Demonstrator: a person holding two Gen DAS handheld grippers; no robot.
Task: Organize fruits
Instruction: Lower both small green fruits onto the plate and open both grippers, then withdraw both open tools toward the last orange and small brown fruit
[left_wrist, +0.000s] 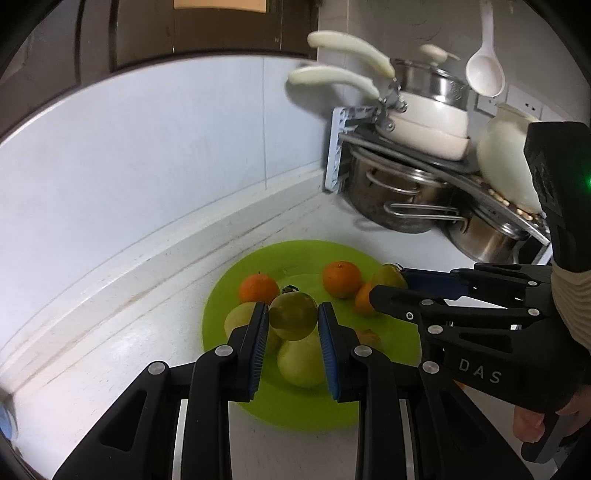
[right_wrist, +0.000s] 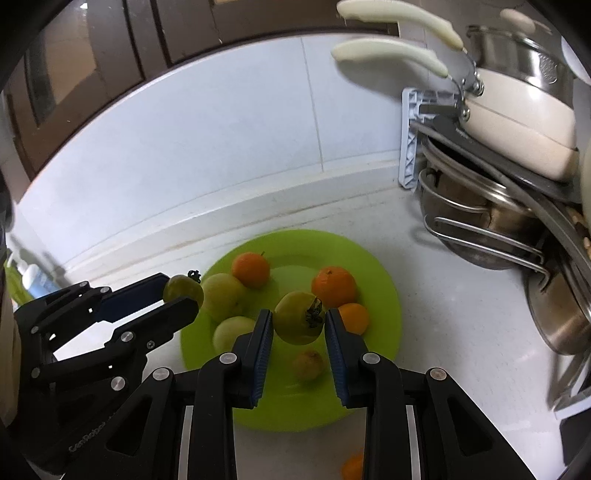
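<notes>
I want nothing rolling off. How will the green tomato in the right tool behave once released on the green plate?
The green tomato is round and smooth, so it will probably roll. The green plate looks shallow, with a low rim. The oranges nearby may stop it.

Even, soft indoor light; faint shadows. Heavy fisheye bending, dark corners. Motion blur smears green plate (left_wrist: 221, 295) edges.

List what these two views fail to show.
- Fruit below the plate: right view, mostly hidden by the right gripper.
- Small fruit on the plate: right view, blurred.
- Pale fruit: left view, partly hidden by the left gripper and its green tomato.
</notes>
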